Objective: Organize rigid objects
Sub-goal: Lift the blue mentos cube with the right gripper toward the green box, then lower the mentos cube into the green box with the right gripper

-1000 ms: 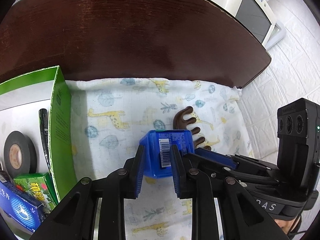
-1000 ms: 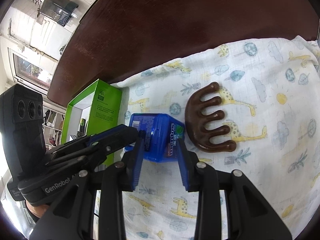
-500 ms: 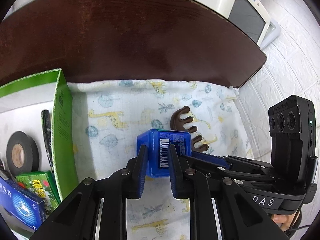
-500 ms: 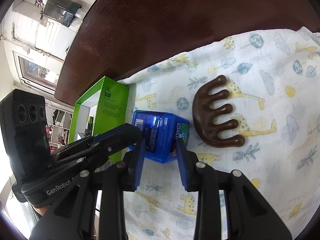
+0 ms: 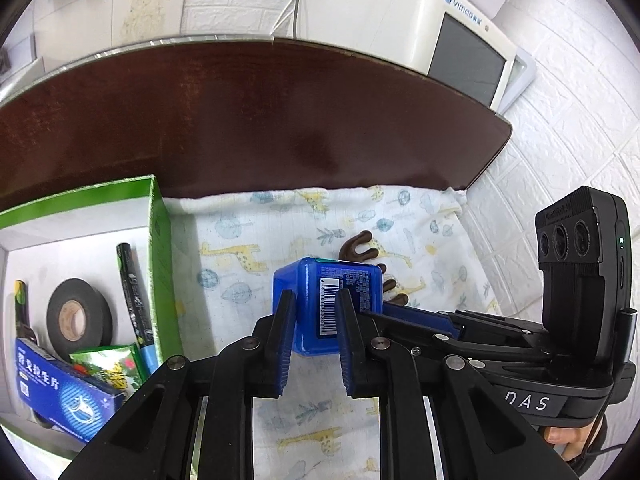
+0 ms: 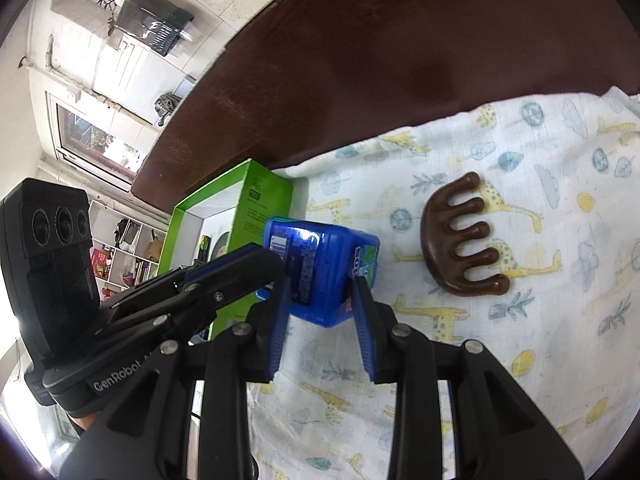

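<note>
Blue box point(image 5: 328, 304): between both jaws, clamped crosswise by left gripper point(image 5: 314, 312) and right gripper point(image 6: 322, 292).
Green tray point(image 5: 158, 248): just left, nearer left gripper.

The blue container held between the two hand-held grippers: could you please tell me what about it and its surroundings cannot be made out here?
- Blue container, left wrist view: base hidden behind the left hand-held gripper; label print too small to read.
- Brown comb, left wrist view: mostly hidden behind the container; whole in the right wrist view.
- Green box, right wrist view: contents blocked by its wall and the left gripper.
</note>
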Demonstrator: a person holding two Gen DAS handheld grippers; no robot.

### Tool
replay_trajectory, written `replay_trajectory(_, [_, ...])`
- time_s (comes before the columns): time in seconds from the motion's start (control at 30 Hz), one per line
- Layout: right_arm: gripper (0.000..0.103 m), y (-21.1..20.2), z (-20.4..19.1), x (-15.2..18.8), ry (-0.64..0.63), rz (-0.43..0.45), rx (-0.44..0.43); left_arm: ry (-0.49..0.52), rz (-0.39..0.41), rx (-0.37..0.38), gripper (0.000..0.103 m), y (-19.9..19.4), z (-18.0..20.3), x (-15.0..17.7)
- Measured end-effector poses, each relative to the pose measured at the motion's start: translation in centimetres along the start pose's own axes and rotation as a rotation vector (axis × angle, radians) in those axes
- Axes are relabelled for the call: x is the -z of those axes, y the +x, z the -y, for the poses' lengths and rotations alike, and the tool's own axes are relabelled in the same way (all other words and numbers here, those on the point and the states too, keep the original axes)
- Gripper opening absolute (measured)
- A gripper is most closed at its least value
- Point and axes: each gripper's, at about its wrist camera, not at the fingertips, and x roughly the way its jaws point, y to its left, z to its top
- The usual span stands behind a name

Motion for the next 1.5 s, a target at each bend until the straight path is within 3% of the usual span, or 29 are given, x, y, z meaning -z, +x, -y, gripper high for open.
replay_trajectory(0.43, [0.032,0.4,-7.0,-0.7,-0.127,0.022,-0.037,-0.016,0.126,-0.042,0.018,-6.4,-3.5,0.2])
replay_trajectory(0.9, [0.032,6.2,-15.8,-2.0,-0.251,-0.031,-0.123,-0.116,0.224,-0.135,0.017,-12.9,-11.9,1.1])
replay_trajectory(1.5, [0.032,15.2,-21.1,-3.1,-0.285,-0.161,-0.144,-0.237,0.206,-0.17,0.017,-12.6,-21.6,1.7])
